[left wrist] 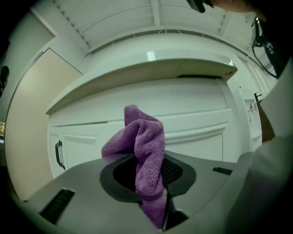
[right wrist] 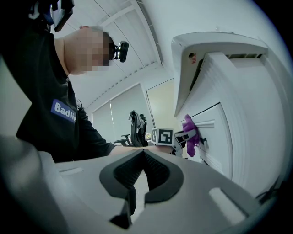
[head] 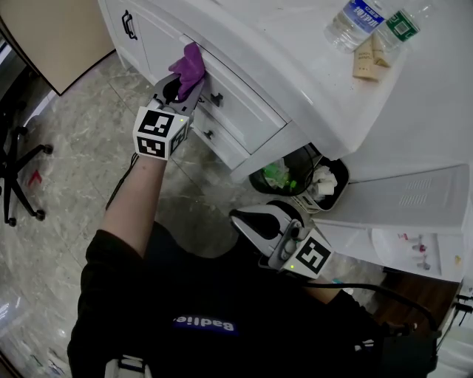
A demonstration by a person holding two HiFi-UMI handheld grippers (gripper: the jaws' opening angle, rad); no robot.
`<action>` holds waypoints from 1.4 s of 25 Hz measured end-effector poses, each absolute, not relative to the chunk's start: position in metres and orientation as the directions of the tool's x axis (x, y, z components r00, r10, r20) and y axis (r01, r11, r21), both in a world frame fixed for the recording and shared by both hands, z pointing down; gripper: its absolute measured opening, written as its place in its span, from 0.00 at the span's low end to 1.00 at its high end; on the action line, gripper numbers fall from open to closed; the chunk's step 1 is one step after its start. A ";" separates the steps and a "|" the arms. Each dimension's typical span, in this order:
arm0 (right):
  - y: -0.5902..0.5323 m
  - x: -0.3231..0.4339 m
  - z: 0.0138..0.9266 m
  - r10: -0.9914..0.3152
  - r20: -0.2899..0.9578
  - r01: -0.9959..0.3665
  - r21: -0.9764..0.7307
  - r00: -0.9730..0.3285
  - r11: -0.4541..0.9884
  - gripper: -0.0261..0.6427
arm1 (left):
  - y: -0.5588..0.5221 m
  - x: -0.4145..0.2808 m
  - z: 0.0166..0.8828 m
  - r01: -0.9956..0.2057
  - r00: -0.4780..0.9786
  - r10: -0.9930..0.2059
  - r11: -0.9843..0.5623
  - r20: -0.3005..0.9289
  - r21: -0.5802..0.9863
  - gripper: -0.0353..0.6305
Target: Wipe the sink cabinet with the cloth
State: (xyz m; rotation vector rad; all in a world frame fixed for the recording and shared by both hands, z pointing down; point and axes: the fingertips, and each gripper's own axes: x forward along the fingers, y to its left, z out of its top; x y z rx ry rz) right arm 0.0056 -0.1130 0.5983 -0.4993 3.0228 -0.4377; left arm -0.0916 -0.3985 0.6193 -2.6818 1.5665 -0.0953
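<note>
A purple cloth (head: pixel 188 65) is pinched in my left gripper (head: pixel 179 87) and held up at the top drawer front of the white sink cabinet (head: pixel 247 103); whether it touches the front I cannot tell. In the left gripper view the cloth (left wrist: pixel 143 137) bunches up out of the jaws, with the cabinet's drawer panel (left wrist: pixel 197 105) right behind it. My right gripper (head: pixel 250 220) hangs low near the person's body, shut and empty, away from the cabinet. The right gripper view shows its closed jaws, and further off the left gripper with the cloth (right wrist: pixel 189 135) at the cabinet (right wrist: pixel 229 132).
Black handles (head: pixel 216 98) stick out of the drawers, and another (head: pixel 130 24) sits on the far door. A black bin (head: pixel 334 190) with rubbish stands under the counter. Two water bottles (head: pixel 353 22) lie on the countertop. An office chair (head: pixel 15 170) stands at left.
</note>
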 end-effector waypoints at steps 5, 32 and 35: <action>-0.112 0.007 0.603 -0.329 0.009 -0.317 -0.288 -0.944 0.904 0.03 | -0.402 -0.085 0.699 -0.862 0.488 -0.851 -0.505 0.195 -0.041 0.18; -0.116 0.010 0.598 -0.352 0.003 -0.339 -0.273 -0.936 0.900 0.03 | -0.342 -0.031 0.579 -0.783 0.622 -0.782 -0.622 -0.020 -0.027 0.18; -0.117 0.013 0.601 -0.358 0.011 -0.347 -0.277 -0.934 0.896 0.03 | -0.339 -0.021 0.611 -0.776 0.630 -0.776 -0.631 0.032 -0.006 0.18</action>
